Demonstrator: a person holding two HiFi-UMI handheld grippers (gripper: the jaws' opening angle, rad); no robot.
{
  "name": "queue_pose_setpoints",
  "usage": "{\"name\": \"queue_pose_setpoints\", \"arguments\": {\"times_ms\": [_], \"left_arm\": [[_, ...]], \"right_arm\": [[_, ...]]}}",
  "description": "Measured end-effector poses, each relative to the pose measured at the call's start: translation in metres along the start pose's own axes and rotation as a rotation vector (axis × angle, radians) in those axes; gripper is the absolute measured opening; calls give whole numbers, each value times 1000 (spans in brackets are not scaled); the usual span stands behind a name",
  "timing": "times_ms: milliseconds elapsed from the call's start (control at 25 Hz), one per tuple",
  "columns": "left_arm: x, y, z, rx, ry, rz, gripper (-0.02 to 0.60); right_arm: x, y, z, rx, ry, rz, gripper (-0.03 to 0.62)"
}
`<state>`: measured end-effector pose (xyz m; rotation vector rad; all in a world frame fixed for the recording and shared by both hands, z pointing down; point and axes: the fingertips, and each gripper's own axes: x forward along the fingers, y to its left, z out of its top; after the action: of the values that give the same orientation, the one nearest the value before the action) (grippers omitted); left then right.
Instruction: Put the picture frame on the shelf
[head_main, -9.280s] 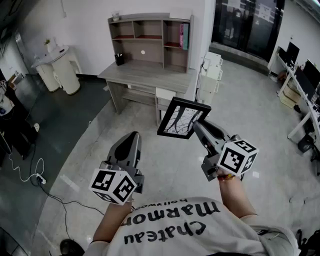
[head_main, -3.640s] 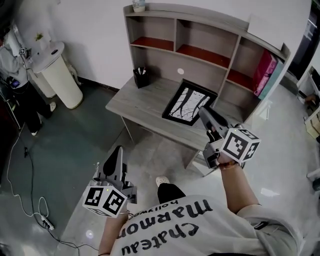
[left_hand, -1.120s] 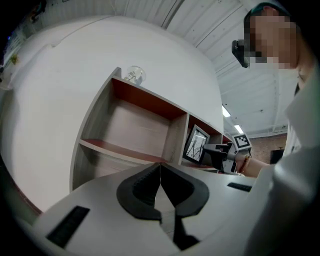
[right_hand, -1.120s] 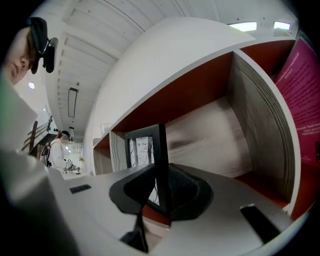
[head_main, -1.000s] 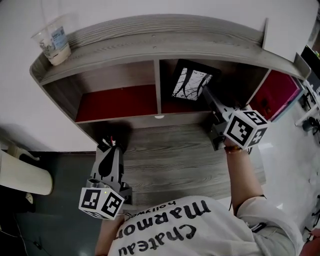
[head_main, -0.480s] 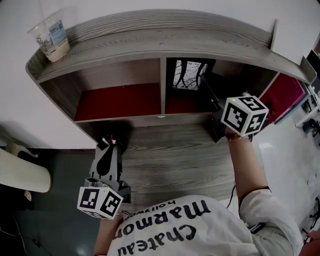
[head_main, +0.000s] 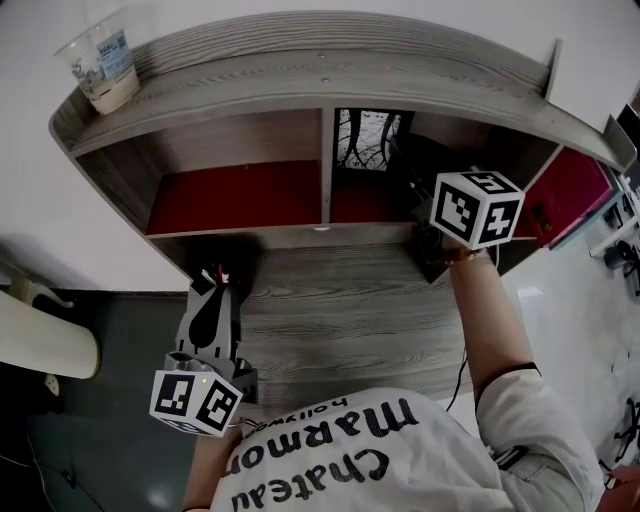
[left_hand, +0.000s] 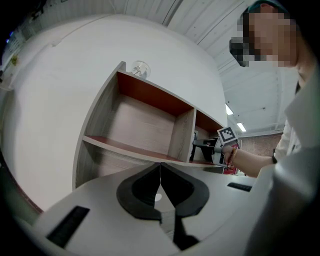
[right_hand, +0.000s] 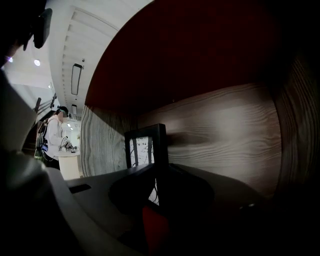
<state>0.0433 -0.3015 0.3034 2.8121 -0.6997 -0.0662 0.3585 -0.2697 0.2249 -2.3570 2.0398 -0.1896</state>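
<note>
The right tongs (head_main: 403, 168) pinch the picture frame (head_main: 367, 138) by its right-hand edge, and the frame sits inside the middle compartment of the shelf (head_main: 300, 232), close to the back panel. From the tongs' marker cube it lies at about 10 o'clock, with its long axis upright. Whether its foot touches the red shelf floor cannot be told. The left tongs (head_main: 213, 300) are pressed together, empty, at 7 o'clock over the table (head_main: 340, 300), well apart. A second ago the frame leaned at the compartment mouth; now it stands straighter and deeper.
</note>
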Motion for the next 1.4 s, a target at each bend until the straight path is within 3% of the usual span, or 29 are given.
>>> {"name": "queue_pose_setpoints", "arguments": {"times_ms": [1040, 1400], "left_arm": [[-21, 5, -2, -7, -2, 45, 17], [-22, 2, -5, -3, 0, 52, 18]], "right_arm": [[21, -13, 2, 19, 15, -42, 87], [26, -14, 3, 30, 9, -15, 87]]}}
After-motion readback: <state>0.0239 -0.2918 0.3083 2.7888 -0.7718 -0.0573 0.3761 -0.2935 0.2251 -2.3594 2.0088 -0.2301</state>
